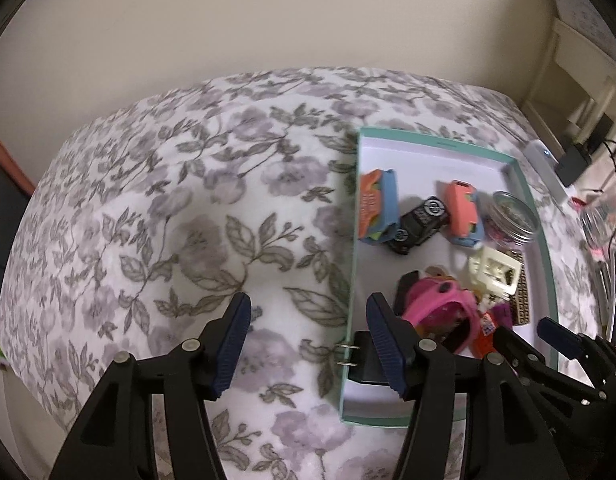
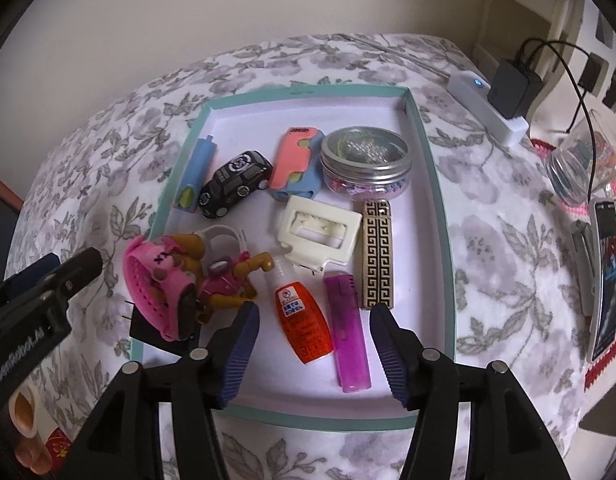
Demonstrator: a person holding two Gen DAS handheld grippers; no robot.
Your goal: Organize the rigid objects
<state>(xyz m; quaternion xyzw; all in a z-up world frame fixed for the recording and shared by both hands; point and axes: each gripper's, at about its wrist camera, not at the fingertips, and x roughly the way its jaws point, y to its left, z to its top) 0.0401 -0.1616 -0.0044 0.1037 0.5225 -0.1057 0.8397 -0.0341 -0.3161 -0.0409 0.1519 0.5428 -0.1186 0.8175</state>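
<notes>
A teal-rimmed white tray (image 2: 431, 184) lies on the floral cloth (image 1: 168, 220). In it are a black toy car (image 2: 236, 182), a pink and blue case (image 2: 296, 164), a metal-lidded jar (image 2: 365, 160), a cream hair clip (image 2: 319, 234), a patterned bar (image 2: 377, 256) and a pink doll (image 2: 176, 280). My right gripper (image 2: 313, 344) is open above the tray's near end. An orange glue bottle (image 2: 304, 322) and a purple lighter (image 2: 347, 340) lie between its fingers, untouched. My left gripper (image 1: 308, 332) is open and empty, straddling the tray's left rim (image 1: 349, 280) beside a black plug (image 1: 363, 364).
Right of the tray are a white power strip (image 2: 483, 104) with a black adapter (image 2: 513, 88) and cable, a glass jar (image 2: 587, 168) and a phone (image 2: 605, 280). A person's fingers (image 2: 28, 412) show at the lower left. A wall stands behind the bed.
</notes>
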